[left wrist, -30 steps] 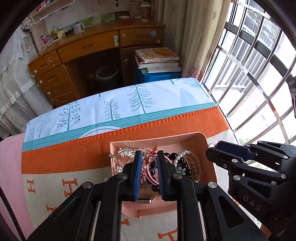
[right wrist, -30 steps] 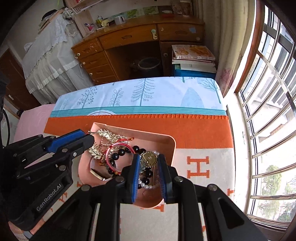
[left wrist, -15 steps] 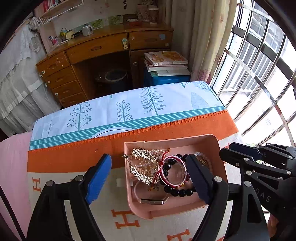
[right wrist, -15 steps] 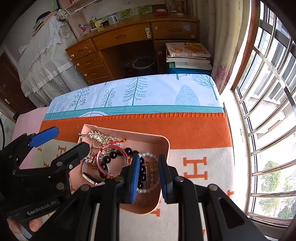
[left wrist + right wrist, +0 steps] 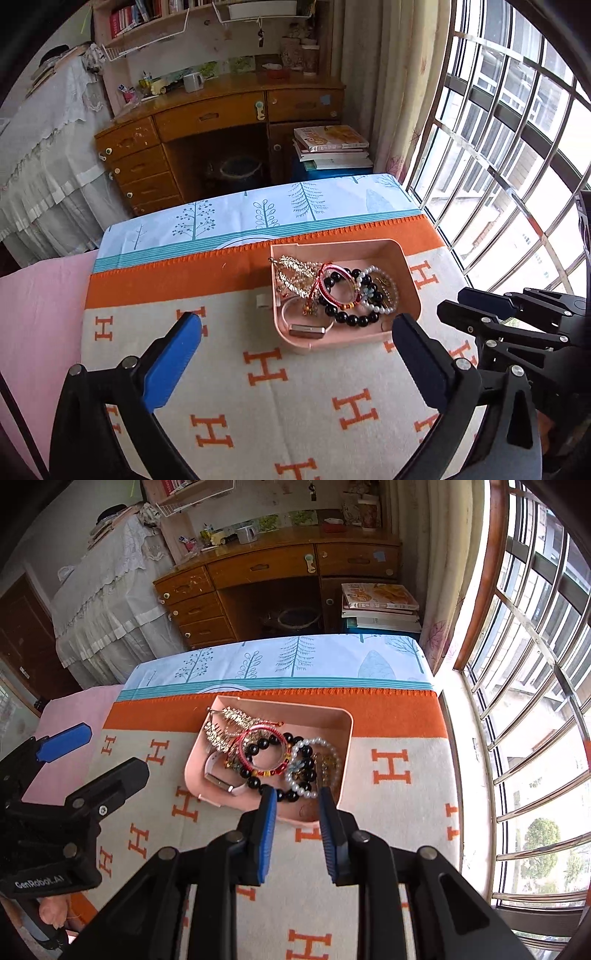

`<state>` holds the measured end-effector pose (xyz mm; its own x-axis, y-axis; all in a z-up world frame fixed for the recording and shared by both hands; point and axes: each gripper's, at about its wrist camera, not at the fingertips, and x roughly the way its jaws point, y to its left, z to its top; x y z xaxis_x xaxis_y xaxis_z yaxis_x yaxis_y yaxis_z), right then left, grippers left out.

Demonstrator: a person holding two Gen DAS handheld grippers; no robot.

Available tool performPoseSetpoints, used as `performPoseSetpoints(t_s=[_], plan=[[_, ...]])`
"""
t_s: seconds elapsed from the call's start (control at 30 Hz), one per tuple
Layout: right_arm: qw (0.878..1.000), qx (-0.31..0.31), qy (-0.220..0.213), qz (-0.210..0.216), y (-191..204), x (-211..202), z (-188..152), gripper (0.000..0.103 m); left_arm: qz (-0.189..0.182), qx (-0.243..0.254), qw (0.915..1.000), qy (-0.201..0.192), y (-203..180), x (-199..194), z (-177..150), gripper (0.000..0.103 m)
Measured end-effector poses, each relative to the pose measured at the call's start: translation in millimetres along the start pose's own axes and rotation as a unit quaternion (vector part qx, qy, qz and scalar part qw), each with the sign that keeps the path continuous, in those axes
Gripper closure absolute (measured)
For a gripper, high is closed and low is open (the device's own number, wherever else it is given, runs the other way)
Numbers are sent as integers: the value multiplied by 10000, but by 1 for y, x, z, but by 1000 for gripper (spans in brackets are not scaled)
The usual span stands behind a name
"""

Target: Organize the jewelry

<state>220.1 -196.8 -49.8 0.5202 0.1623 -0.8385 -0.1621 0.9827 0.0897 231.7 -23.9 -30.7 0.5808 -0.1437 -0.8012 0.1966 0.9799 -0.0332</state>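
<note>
A pink tray (image 5: 404,260) (image 5: 343,720) sits on the orange-and-cream blanket and holds a pile of jewelry: a red bangle (image 5: 338,286) (image 5: 260,753), black bead bracelets (image 5: 351,317), a pearl bracelet (image 5: 314,746), a gold leaf piece (image 5: 295,275) (image 5: 229,720) and a pink watch (image 5: 306,328). My left gripper (image 5: 295,332) is wide open and empty, held back above the tray's near side. My right gripper (image 5: 297,794) is slightly open and empty, just in front of the tray's near edge.
The blanket (image 5: 295,387) covers the table, with a blue tree-print cloth (image 5: 240,218) behind it. A small white piece (image 5: 263,301) lies left of the tray. A wooden desk (image 5: 221,122), stacked books (image 5: 332,144) and a barred window (image 5: 517,147) stand beyond.
My left gripper opened wide, let go of the red bangle into the tray and pulled back. My right gripper also drew back from the tray, its jaws a little wider.
</note>
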Motion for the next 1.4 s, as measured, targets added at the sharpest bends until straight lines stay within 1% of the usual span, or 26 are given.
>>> performPoseSetpoints(t_s=[0.1,0.27,0.47,0.6,0.67,0.87,0.93,1.0,1.07,1.27,1.4], plan=[[9999,-33,-84,50,7,-11,-26,67,-32,-109,9999,-49,3,-19,-28,1],[9998,-32,-72,193,19,-19,-71,66,38,-245,9997,13,4,-35,-78,1],[9996,174,100,218,27,-19,-114,66,465,-243,9986,67,3,-47,-128,1],[9989,376,143,247,27,-25,-138,66,562,-404,9976,9,8,-61,-152,1],[9990,365,131,217,31,-31,-148,66,617,-472,9970,-61,7,-70,-162,1],[9991,215,-361,-46,46,-61,-167,66,947,-528,9930,-462,-1,-98,-177,1],[9985,212,-499,-59,49,-68,-169,63,985,-599,9918,-545,1,-104,-181,1],[9977,207,-638,-101,50,-75,-170,55,1020,-675,9908,-574,2,-110,-184,1],[9970,187,-748,-114,52,-80,-172,54,984,-732,9909,-551,3,-113,-186,1],[9964,101,-845,-51,60,-84,-177,54,1078,-800,9894,-547,2,-118,-191,1],[9962,38,-872,-39,64,-85,-179,54,1069,-803,9893,-589,0,-121,-192,1]])
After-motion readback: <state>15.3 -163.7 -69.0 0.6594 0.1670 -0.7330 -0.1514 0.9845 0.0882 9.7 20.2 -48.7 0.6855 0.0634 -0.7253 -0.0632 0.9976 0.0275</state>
